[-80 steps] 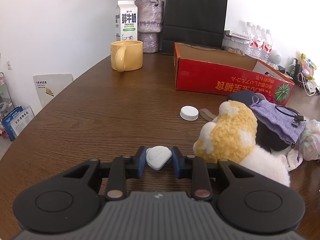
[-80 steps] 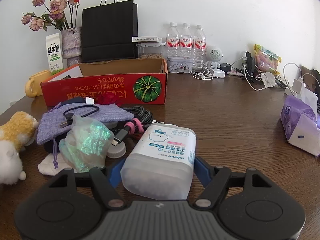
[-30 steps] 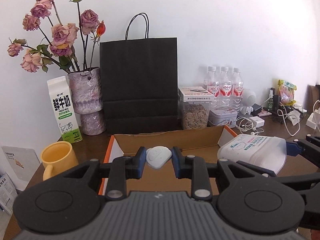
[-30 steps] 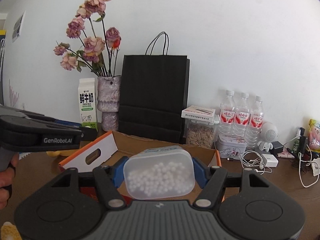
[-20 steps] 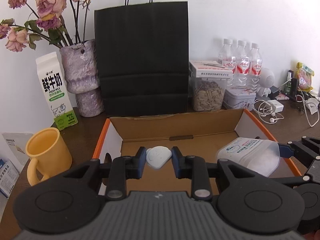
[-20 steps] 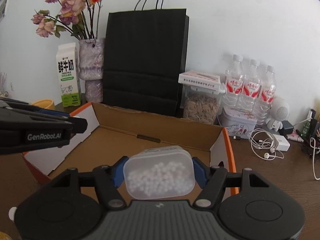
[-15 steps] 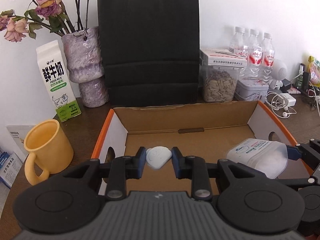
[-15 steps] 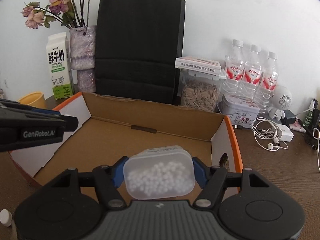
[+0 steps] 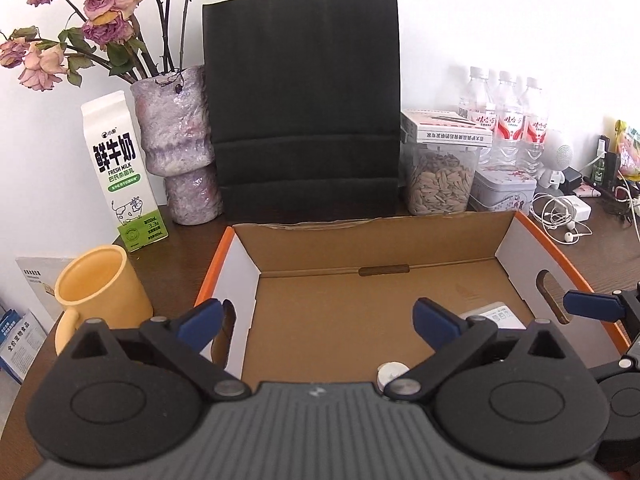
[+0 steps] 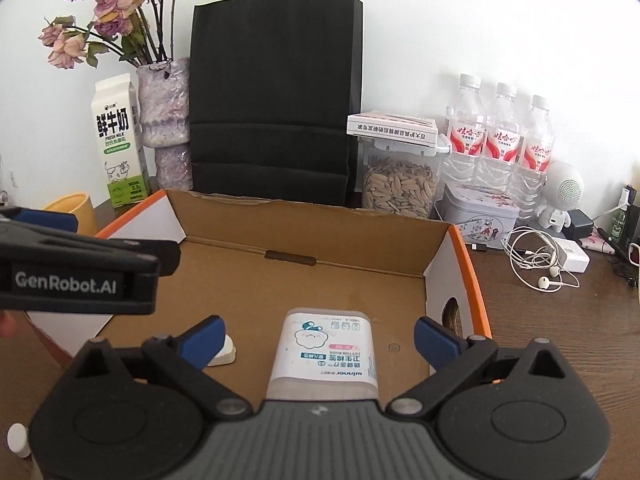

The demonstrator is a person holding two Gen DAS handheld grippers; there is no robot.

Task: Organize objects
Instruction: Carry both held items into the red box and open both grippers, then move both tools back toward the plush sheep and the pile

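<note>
White wall backs the brown worktop point(image 9: 188, 248), where a black paper bag point(image 9: 300, 100) stands behind the cardboard box point(image 9: 440, 236). Both my hand-held grippers hang over that box. My left hand-held gripper point(image 9: 318, 318) is opening its jaws with nothing between them; the small white piece point(image 10: 225, 354) lies on the box floor. My right hand-held gripper point(image 10: 320, 338) is opening too, and the cotton-ball tub point(image 10: 326, 354) lies between its fingers on the box floor, untouched by them.
</note>
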